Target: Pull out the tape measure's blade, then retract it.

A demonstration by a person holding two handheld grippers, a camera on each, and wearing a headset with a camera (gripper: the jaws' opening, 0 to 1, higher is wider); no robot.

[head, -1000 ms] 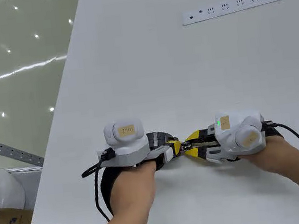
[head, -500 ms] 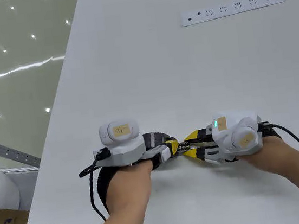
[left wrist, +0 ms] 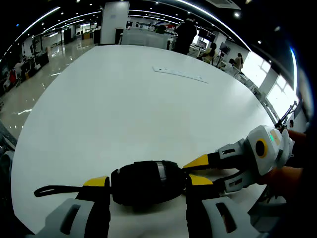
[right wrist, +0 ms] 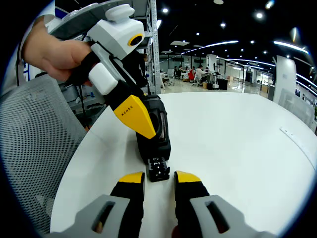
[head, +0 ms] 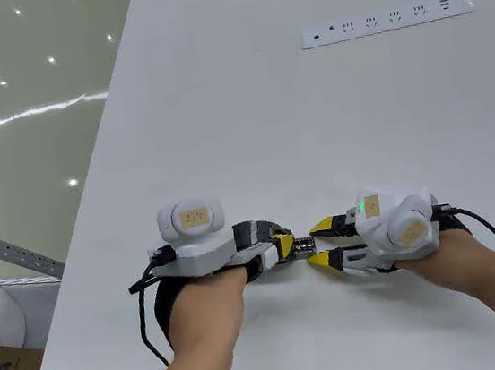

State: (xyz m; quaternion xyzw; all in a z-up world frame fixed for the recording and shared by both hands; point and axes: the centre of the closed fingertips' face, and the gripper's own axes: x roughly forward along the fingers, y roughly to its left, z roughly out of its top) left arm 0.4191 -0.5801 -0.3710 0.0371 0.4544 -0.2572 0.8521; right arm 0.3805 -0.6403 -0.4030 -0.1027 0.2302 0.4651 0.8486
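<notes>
Pull-out step: we pinch the tape measure (left wrist: 146, 181) in the left claw (head: 278, 246). The right claw (right wrist: 158, 177), spread (lower centre), must close on the blade tip (right wrist: 158, 168), then draw.

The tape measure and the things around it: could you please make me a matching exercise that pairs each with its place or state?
1. tape measure case
2. right gripper
3. power strip
4. blade tip

A. on the far side of the table
B. jaws apart
C. just out of the case, before the right gripper's jaws
D. clamped in the left gripper

Pairs: 1-D, 2-B, 3-A, 4-C.
</notes>
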